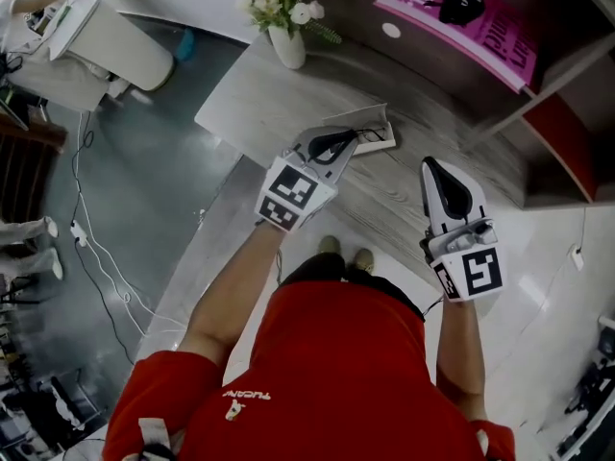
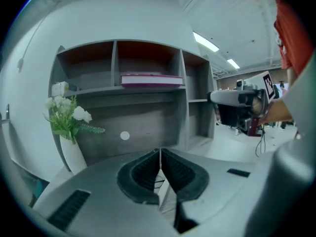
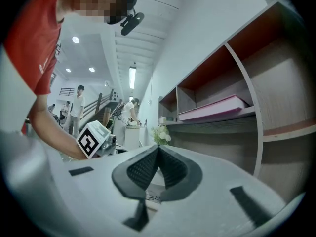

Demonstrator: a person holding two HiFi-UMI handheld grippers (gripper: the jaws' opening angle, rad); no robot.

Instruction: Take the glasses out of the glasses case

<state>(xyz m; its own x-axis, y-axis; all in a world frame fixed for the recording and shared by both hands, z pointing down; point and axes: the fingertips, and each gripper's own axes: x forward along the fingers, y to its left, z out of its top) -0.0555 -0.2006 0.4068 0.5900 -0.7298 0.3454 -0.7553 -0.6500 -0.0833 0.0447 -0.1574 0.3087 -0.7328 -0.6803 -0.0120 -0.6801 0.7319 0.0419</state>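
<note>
Plainly nothing is done yet: my left gripper [image 1: 352, 135] has its jaws pressed together on nothing, poised just over the near edge of the glasses case [image 1: 370, 121]. The case lies open on the desk [image 1: 259, 99], with what look like thin dark glasses [image 1: 373, 139] still resting in it. My right gripper [image 1: 430, 165] is likewise closed and empty, well off to the side. All the lifting out is left. The desk is grey wood-grain, with a white vase of flowers [image 1: 286, 44] at its back. A pink book [image 1: 466, 22] lies on the shelf unit [image 1: 567, 113], and cables trail over the grey floor [image 1: 154, 171].
</note>
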